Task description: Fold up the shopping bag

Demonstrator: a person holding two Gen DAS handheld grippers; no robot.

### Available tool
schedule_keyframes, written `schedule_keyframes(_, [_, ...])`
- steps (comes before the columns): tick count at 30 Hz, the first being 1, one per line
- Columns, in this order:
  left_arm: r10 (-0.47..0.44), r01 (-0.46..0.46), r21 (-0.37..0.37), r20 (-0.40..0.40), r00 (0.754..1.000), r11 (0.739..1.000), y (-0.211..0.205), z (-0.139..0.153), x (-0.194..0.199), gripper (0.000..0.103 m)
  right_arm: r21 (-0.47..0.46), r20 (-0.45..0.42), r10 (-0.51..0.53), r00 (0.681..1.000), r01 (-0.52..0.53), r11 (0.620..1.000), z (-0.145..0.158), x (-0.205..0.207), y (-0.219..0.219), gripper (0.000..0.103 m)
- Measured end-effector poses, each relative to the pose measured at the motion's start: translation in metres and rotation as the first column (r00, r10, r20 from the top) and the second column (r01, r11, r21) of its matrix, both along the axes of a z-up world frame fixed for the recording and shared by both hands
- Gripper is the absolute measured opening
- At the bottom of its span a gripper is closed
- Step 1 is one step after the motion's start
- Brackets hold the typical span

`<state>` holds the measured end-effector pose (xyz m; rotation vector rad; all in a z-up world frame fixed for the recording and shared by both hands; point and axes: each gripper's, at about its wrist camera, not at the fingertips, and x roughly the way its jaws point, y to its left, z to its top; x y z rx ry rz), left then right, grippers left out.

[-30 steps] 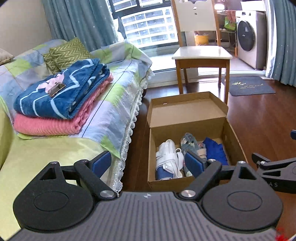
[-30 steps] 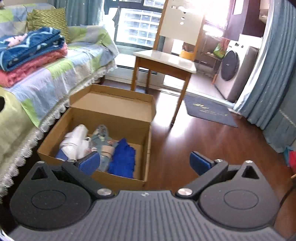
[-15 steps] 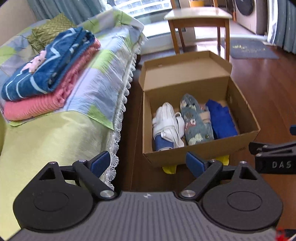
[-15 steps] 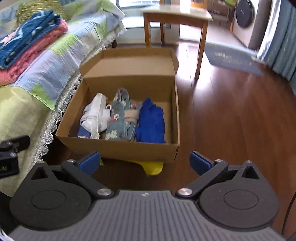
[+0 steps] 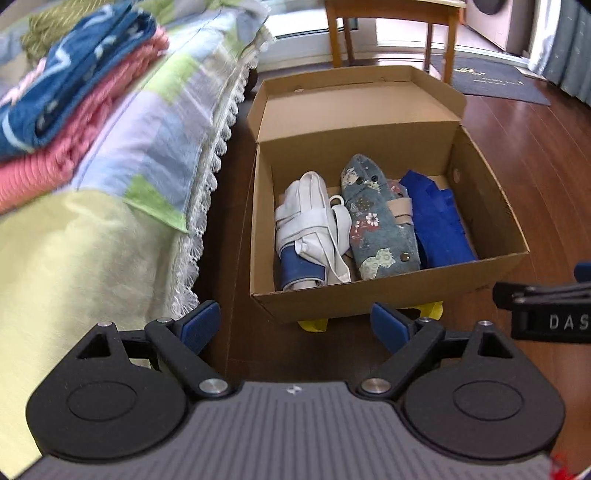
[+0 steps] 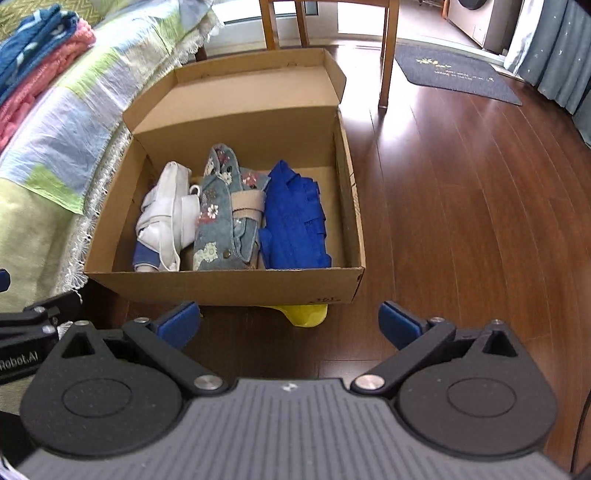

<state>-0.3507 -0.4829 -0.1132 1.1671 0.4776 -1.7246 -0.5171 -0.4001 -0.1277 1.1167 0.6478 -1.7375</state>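
Observation:
An open cardboard box [image 5: 388, 295] [image 6: 229, 286] sits on the wood floor beside the bed. Inside lie three folded cloth bags: a white one with a blue end [image 5: 310, 232] [image 6: 166, 218], a floral denim one [image 5: 376, 221] [image 6: 225, 218] and a plain blue one [image 5: 439, 221] [image 6: 295, 218]. A yellow piece [image 5: 314, 325] [image 6: 306, 314] pokes out from under the box's near edge. My left gripper [image 5: 295, 325] hangs open just short of the box's front left corner. My right gripper [image 6: 288, 321] is open too, in front of the box's near wall. Neither holds anything.
The bed [image 5: 92, 229] [image 6: 33, 206] with a patchwork cover and lace fringe runs along the left, with stacked folded blankets [image 5: 74, 92] on it. A wooden chair [image 5: 391, 33] [image 6: 325, 37] stands behind the box. A dark doormat [image 6: 458, 74] lies on bare floor [image 6: 461, 221] to the right.
Both grippers have tilted down and moved nearer the box, so its contents now fill the views. The yellow piece under the box has come into sight. Both stay open.

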Motion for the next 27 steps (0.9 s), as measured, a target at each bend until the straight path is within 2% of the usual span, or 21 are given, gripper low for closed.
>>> schedule_keyframes(4, [0.012,-0.012,0.024,-0.001,1.000,1.000,-0.008,-0.014,-0.001,0.090,0.027,-0.005,-0.002,1.000,0.002,1.000,-0.011,0.002,-0.008,0.102])
schedule_keyframes(7, [0.023,-0.023,0.044,-0.003,1.000,0.999,-0.020,-0.021,-0.003,0.090,0.042,-0.008,0.006,1.000,-0.006,0.999,-0.016,-0.003,-0.031,0.102])
schedule_keyframes(14, [0.088,-0.086,0.098,-0.014,0.996,0.991,-0.038,-0.038,0.002,0.090,0.067,-0.017,0.020,1.000,-0.019,0.998,-0.030,0.000,-0.043,0.102])
schedule_keyframes(27, [0.086,-0.082,0.132,-0.022,0.996,0.988,-0.035,-0.050,0.006,0.090,0.092,-0.006,0.034,0.999,-0.033,0.995,-0.041,0.005,-0.050,0.102])
